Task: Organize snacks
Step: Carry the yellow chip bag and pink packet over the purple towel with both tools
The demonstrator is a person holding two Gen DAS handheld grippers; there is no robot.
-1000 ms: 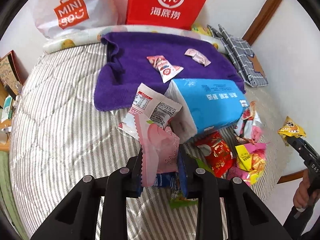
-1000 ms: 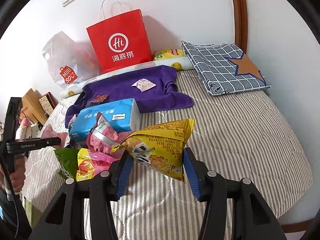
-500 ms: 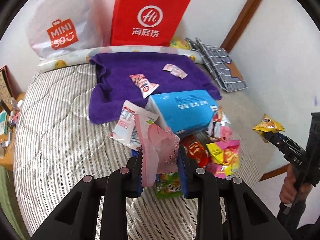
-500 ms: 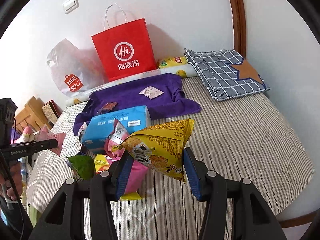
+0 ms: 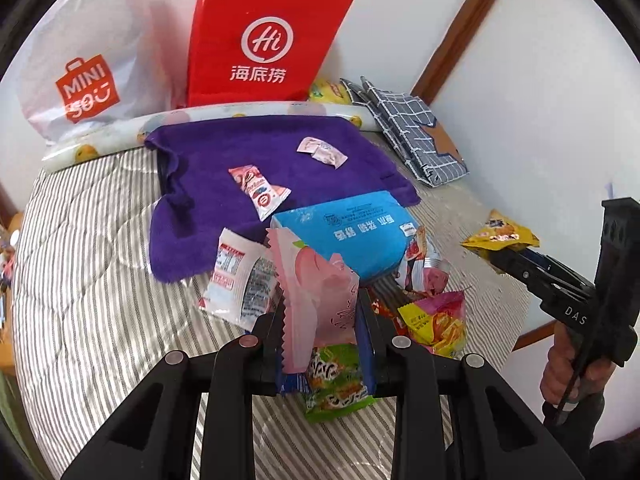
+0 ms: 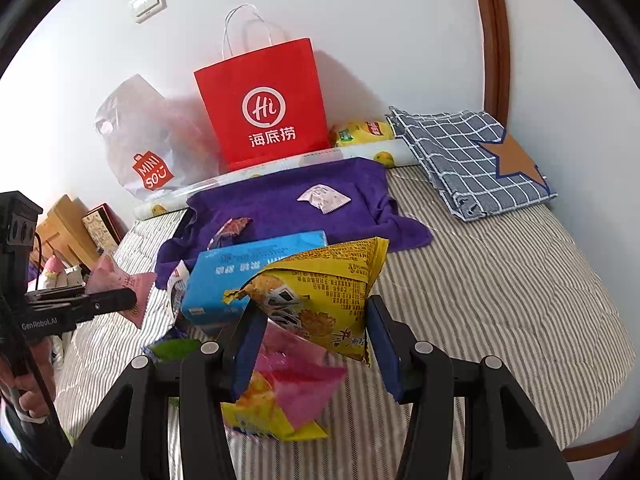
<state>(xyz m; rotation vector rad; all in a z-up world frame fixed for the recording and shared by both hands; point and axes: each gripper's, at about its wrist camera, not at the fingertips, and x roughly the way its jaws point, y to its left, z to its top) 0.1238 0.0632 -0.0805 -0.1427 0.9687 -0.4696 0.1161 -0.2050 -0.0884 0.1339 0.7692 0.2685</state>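
Note:
My left gripper is shut on a pink snack packet, held above the striped bed; the same left gripper and pink packet show at the left of the right wrist view. My right gripper is shut on a yellow snack bag; that right gripper and its yellow bag appear at the right of the left wrist view. Below lie a pile of loose snacks, a green packet and a white packet. Two small packets rest on a purple towel.
A blue tissue pack lies by the pile. A red paper bag and a white plastic bag stand against the wall. A folded checked cloth lies at the back right. A person's hand grips the right handle.
Both grippers have risen a little with their packets; the right one has drifted sideways. The snack pile now sits lower in both views. Neither grip has changed.

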